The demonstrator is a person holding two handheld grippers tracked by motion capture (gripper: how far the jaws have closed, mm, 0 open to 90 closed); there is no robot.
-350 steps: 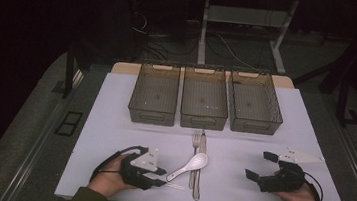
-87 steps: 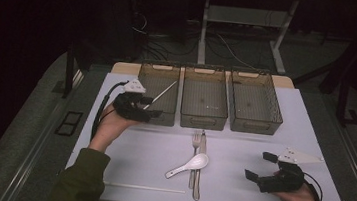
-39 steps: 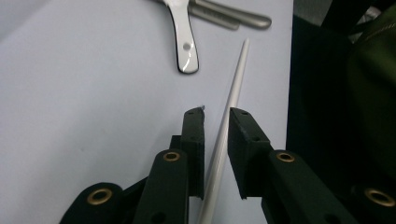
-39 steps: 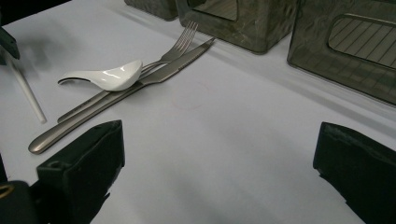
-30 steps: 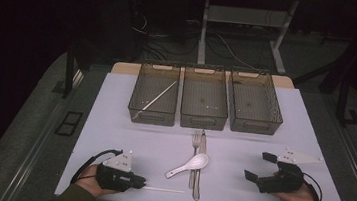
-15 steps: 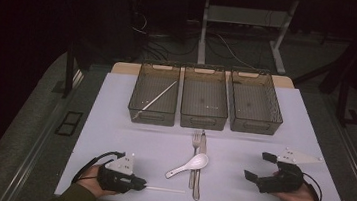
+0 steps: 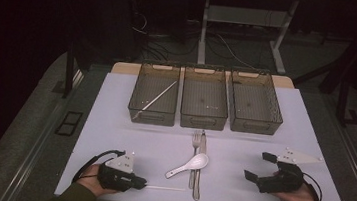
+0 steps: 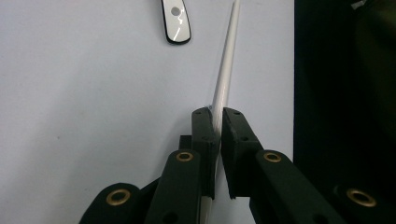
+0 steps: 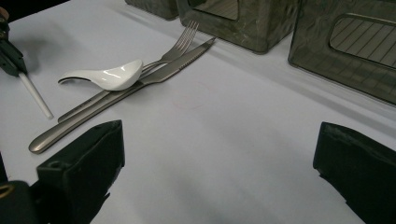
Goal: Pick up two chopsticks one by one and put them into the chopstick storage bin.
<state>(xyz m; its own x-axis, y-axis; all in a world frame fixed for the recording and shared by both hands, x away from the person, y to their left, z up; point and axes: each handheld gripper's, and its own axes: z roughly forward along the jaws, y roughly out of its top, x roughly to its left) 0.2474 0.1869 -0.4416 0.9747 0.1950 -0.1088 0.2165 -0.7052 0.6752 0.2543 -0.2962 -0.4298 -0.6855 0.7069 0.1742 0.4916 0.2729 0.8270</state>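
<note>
white chopstick (image 8: 223, 79) | clamped between left tongs (image 8: 215, 121) | lying on table (image 7: 116, 104)

left tool (image 7: 140, 182) lies low at the bench's (image 7: 115, 109) near edge, closed on a chopstick (image 7: 164, 188) that runs on toward the knife (image 7: 199, 168). fork (image 7: 194, 157) and spoon (image 7: 187, 166) lie beside the knife, between both tools. three bins (image 7: 206, 98) sit beyond; right tool (image 7: 260, 168) well apart.
</note>
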